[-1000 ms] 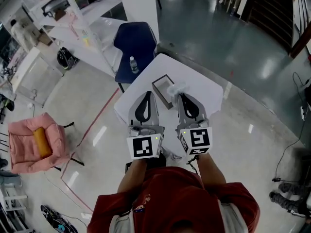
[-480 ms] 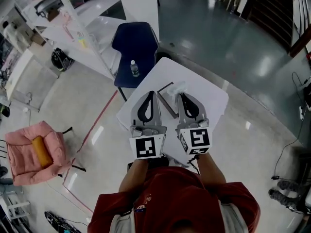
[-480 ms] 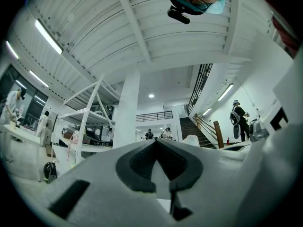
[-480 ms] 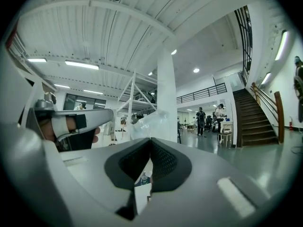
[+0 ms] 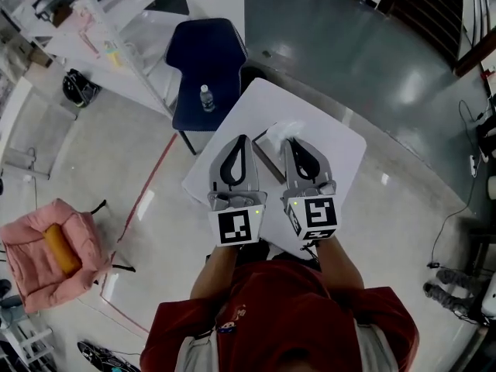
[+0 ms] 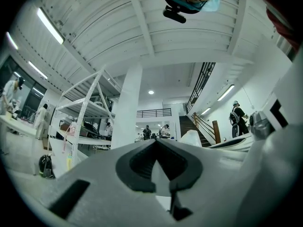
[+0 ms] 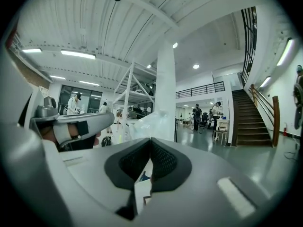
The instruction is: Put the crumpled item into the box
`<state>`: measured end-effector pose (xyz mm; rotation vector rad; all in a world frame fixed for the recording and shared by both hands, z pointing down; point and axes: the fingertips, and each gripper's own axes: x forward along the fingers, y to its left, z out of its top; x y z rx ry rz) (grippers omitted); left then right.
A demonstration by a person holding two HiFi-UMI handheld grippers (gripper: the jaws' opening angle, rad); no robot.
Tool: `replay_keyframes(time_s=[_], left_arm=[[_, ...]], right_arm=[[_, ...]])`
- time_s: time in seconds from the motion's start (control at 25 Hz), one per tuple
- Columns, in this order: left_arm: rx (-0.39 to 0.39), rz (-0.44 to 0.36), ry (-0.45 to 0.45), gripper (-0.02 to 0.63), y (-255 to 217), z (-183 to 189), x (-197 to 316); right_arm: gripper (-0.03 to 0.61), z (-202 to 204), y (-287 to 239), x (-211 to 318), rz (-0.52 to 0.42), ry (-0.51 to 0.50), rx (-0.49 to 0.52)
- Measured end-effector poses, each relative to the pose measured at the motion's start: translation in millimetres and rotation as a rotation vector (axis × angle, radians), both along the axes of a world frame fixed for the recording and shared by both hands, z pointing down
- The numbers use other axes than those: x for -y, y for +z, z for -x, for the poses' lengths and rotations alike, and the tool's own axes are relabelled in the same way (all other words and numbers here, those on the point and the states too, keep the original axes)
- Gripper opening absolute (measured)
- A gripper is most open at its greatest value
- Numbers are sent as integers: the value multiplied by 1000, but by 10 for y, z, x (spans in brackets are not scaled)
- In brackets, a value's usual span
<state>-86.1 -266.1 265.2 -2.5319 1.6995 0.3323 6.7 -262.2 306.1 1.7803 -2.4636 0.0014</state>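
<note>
Right gripper [image 5: 288, 141] jaws are clenched at the tip, with the crumpled item [image 7: 150, 121] pinched there. It's a clear, plastic-looking wad that sticks up above the closed tips in the right gripper view. In the head view the crumpled item [image 5: 284, 129] sits at the right gripper's nose, at the far right edge of the box [image 5: 262, 152]; can't tell whether it's over the opening or just beside the rim. The box is a dark-rimmed open rectangle on the white table [image 5: 333, 149], lying between the two grippers. Left gripper [image 5: 241, 140] is just left of the box, with its jaws closed tip to tip and nothing between them per the left gripper view [image 6: 156, 143]. That view also catches the wad as a pale lump off to the right. Both grippers are side by side and level, pointing away from the person. Beyond the table there's a blue chair [image 5: 206, 56] with a small bottle [image 5: 204, 98] standing on the seat. A pink armchair [image 5: 43, 250] is well apart, at lower left on the floor.
</note>
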Motion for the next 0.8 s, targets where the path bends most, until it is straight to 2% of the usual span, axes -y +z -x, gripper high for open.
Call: replay_keyframes(time_s=[0.36,0.8], left_arm=[[19,43,12,3,307,-141,198],[47,79,-18,3,660,-450,425]], right_arm=[[6,-236,399,243,79,45,18],[6,-534,1007,554,213,10,9]])
